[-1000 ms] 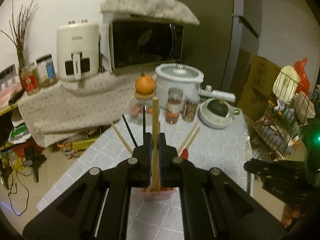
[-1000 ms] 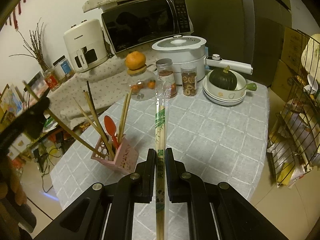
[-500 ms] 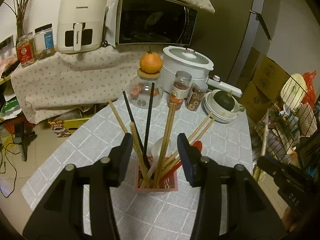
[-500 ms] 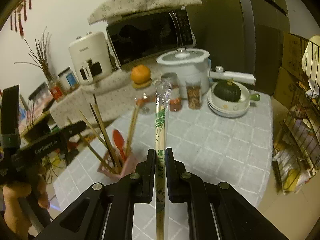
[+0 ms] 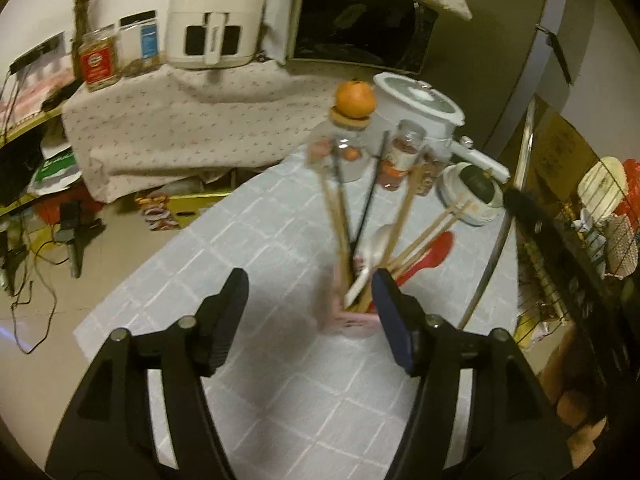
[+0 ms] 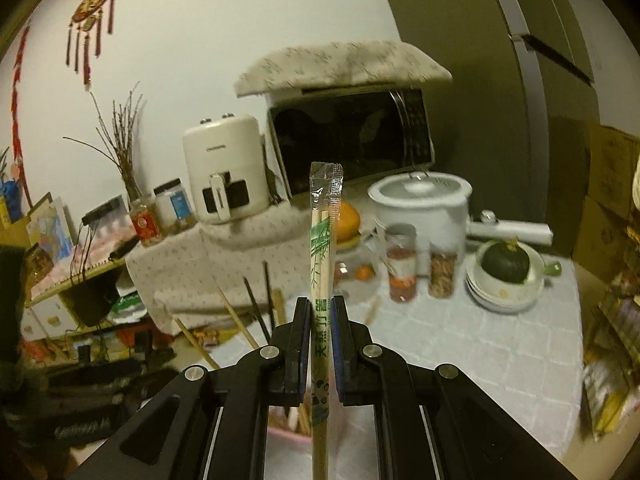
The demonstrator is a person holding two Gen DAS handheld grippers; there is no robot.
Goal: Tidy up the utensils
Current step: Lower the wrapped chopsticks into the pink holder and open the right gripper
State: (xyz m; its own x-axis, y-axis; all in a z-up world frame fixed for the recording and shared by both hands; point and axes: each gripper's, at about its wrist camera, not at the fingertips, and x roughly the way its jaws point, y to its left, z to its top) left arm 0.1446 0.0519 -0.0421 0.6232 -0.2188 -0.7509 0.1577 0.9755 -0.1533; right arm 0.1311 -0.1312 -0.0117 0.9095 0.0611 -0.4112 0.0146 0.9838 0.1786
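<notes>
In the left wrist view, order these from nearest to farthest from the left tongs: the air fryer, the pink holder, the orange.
1. Pink holder, just ahead of the left tongs, by the right finger.
2. Orange, centre, on a jar.
3. Air fryer, top, far shelf.

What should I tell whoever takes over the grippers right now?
Left gripper: open, holding nothing; its fingers have just been opening. It sits beside the pink holder.
Right gripper: shut on the wrapped chopsticks, held upright.
Done: wooden chopsticks, black chopsticks, a white spoon and a red spoon stand in the holder.
Left: put the wrapped chopsticks in the holder.
</notes>
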